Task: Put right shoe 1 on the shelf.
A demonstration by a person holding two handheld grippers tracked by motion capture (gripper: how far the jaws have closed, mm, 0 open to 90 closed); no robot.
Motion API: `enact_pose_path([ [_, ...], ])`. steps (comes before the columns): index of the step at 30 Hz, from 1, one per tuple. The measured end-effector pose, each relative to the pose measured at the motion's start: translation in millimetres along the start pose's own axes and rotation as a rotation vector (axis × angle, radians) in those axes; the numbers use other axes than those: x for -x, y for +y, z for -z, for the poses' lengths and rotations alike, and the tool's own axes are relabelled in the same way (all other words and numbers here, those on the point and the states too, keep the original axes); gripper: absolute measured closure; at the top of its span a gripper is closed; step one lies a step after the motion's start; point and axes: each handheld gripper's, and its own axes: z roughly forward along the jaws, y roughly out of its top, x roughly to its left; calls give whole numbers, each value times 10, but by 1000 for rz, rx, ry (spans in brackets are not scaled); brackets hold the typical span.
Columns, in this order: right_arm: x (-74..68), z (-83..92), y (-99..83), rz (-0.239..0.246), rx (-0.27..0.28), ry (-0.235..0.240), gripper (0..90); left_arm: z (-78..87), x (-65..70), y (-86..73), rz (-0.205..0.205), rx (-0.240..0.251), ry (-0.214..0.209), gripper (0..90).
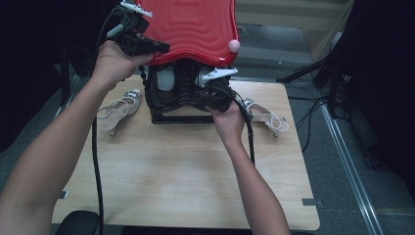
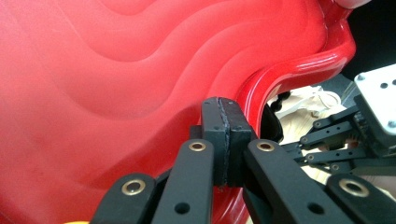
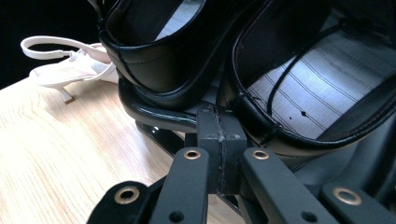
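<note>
High view: left gripper (image 1: 159, 47), jaws together, touches the glossy red wavy plastic lid (image 1: 195, 27); right gripper (image 1: 208, 93), jaws together, meets the black leather shoes (image 1: 169, 90).

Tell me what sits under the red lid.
Under the red lid sit two black shoes on a black rack. The lid covers their far ends and anything deeper inside.

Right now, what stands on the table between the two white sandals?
In the high view, a black rack holding black shoes stands between the left white sandal and the right white sandal, under a red wavy lid.
</note>
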Motion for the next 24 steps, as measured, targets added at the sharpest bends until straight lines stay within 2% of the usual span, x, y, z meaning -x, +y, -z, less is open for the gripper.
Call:
enact_pose_path([
  [3,24,46,-31,-14,1,-11,900,3,-12,-3,-5,0,-5,900],
  [8,88,129,-103,3,-5,-64,900,8,-21,-5,-10,-1,-8,900],
  [9,113,138,-124,-3,-19,-82,900,9,-24,-5,-8,-1,-9,900],
  [10,140,139,-156,-35,-34,-90,900,6,-23,-3,-4,0,-10,900],
  [12,212,125,-241,-93,-41,-48,900,0,-12,4,-4,-3,-8,900],
  [16,265,192,-325,-161,14,11,900,3,-9,10,10,-9,-5,900],
  [17,265,207,-327,-160,15,16,900,0,7,17,20,-12,-1,900],
  [19,252,250,-329,-151,14,28,898,18,38,38,-2,-17,31,878],
  [20,240,268,-329,-150,8,37,887,45,42,50,-6,-12,32,851],
  [21,228,292,-334,-151,5,43,880,78,40,60,14,3,5,827],
  [22,220,312,-344,-148,11,55,876,117,46,71,24,7,-4,806],
  [23,208,338,-356,-154,14,67,865,159,66,76,20,15,-1,797],
  [24,199,361,-368,-153,17,76,859,199,89,75,15,19,-15,787],
])
